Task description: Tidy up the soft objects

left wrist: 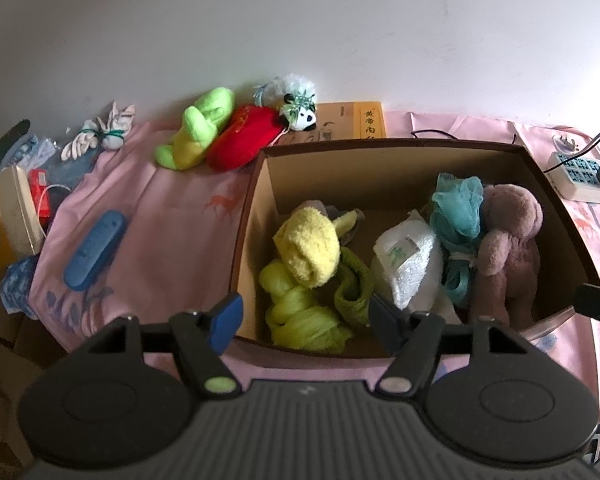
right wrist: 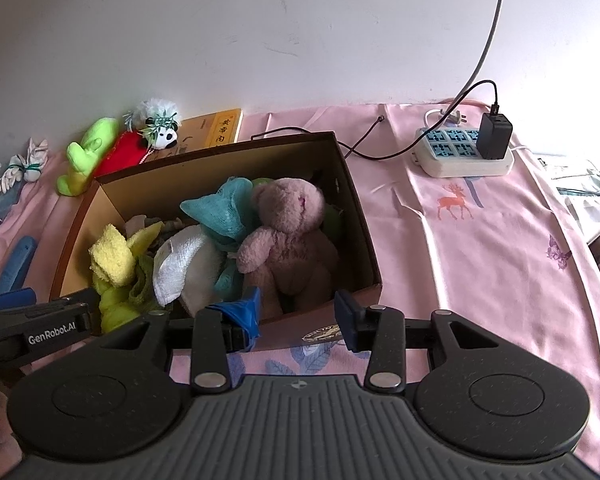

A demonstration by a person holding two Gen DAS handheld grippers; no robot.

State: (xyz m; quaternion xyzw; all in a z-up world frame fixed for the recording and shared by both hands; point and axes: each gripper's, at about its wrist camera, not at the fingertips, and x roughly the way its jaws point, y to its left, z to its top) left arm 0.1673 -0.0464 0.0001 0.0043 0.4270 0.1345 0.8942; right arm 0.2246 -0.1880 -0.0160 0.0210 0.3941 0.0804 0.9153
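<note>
A brown cardboard box [left wrist: 252,216] [right wrist: 360,208] sits on the pink cloth and holds soft things: a pink plush bear [left wrist: 508,240] [right wrist: 288,232], a teal mesh sponge [left wrist: 456,208] [right wrist: 224,208], a white towel [left wrist: 412,264] [right wrist: 180,264], a yellow towel [left wrist: 308,244] [right wrist: 112,260] and lime yarn [left wrist: 300,316]. Behind the box lie a lime-green plush [left wrist: 200,128] [right wrist: 86,152], a red plush [left wrist: 244,140] and a small panda [left wrist: 300,116] [right wrist: 164,132]. My left gripper [left wrist: 304,316] hangs open over the box's near edge, empty. My right gripper [right wrist: 300,316] is open at the box's near right corner, empty.
A yellow book [left wrist: 352,120] leans behind the box. A blue case [left wrist: 94,248] and tied white gloves [left wrist: 96,136] lie on the cloth at left, beside boxes [left wrist: 8,208]. A power strip with a black charger [right wrist: 464,148] and cables sits at the right.
</note>
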